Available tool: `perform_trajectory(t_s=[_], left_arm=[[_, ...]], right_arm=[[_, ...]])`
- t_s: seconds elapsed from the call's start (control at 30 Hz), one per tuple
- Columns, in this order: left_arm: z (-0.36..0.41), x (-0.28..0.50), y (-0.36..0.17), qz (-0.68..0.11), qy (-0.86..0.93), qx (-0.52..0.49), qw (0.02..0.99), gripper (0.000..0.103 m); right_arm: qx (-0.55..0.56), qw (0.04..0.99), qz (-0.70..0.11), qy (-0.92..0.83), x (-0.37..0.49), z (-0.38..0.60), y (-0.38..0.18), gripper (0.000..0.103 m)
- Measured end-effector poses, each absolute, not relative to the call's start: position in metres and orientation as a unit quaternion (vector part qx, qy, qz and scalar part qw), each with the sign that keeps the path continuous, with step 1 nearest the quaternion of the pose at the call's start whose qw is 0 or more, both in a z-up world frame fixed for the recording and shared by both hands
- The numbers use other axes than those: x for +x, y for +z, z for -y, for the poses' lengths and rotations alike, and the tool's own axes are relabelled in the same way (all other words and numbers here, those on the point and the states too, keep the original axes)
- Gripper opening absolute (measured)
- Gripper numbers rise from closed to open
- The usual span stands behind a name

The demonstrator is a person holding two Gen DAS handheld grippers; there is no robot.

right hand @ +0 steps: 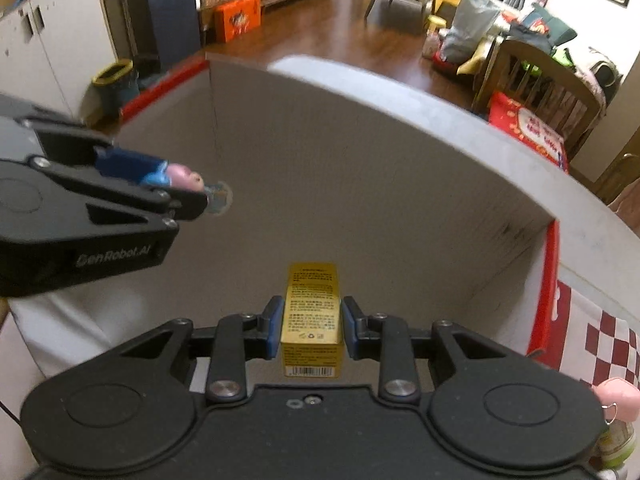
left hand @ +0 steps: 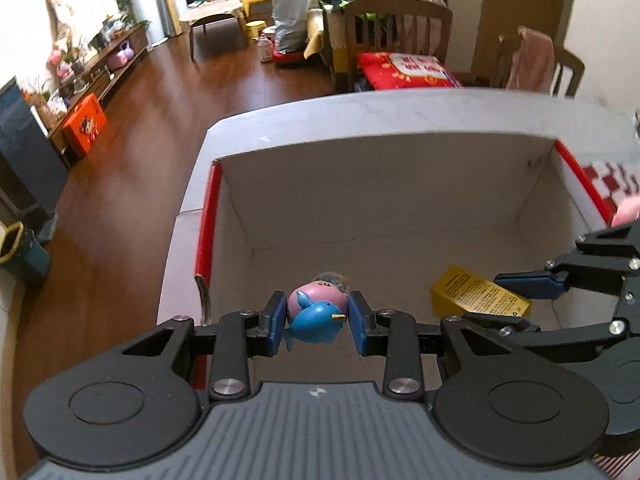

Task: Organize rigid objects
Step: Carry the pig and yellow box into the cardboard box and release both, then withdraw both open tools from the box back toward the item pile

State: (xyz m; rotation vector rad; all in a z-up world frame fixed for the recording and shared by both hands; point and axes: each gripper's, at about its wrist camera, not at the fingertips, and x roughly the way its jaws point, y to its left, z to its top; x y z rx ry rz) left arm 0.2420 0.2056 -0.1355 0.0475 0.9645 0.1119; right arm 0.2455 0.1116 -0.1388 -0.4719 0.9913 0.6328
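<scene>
Box (left hand: pixel 392 216) floor (partly hidden by grippers).

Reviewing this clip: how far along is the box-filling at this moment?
Done: nothing seems to lie in the cardboard box yet; its floor shows bare. In hand: the left claw grips a pink and blue toy, the right claw a yellow carton, both over the box. Left: releasing both, plus a pink item outside the box.

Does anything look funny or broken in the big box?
Nothing looks broken or spilled. The left tongs hold a pink and blue toy and the right tongs hold a gold carton over the cardboard box. Only a small dark scuff marks its far right corner.
</scene>
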Motion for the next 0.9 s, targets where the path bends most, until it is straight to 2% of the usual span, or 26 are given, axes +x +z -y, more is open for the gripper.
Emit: perform_trajectory(t_s=[0.33,0.47,0.63,0.7,0.9], left_arm=[[-0.191,0.248,-0.157,-0.536,0.016,0.039,0.843,0.033],[-0.191,0.244,-0.16,-0.549,0.011,0.028,0.836,0.033],[-0.189,0.238,-0.152,-0.544,0.017,0.017,0.839,0.033],[-0.19,0.234,-0.147,-0.538,0.019,0.009,0.842,0.036],[-0.188,0.215,-0.121,-0.511,0.015,-0.01,0.859,0.05]], right_arm=[[-0.241,0.765,-0.517,0.297,0.244,-0.121,-0.145,0.03],[-0.244,0.756,-0.524,0.306,0.238,-0.119,-0.144,0.035],[-0.232,0.76,-0.52,0.314,0.234,-0.11,-0.136,0.048],[-0.222,0.765,-0.513,0.321,0.231,-0.106,-0.127,0.053],[-0.184,0.777,-0.493,0.344,0.223,-0.085,-0.097,0.055]])
